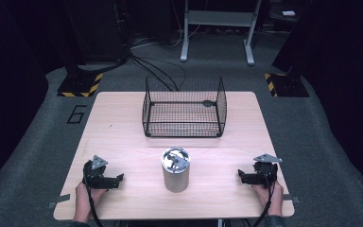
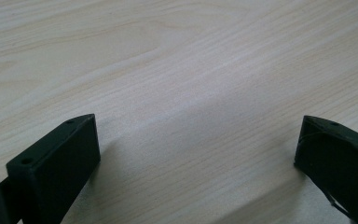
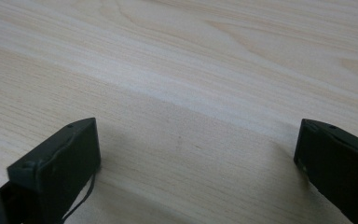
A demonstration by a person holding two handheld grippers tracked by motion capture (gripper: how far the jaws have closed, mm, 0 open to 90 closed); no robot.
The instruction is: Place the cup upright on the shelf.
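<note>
A metal can (image 1: 175, 169) is standing upright on the table (image 1: 123, 123), near its front middle, with a shiny lid facing up. The left gripper (image 1: 118, 179) is resting on the wood to the can's left, and the right gripper (image 1: 240, 174) is lying to the can's right, each pointing inward toward it and well apart from it. Both are keeping their jaws wide apart with bare wood between them (each gripper view is showing this). Behind the can, a black wire basket (image 1: 184, 124) is sitting toward the table's far edge.
</note>
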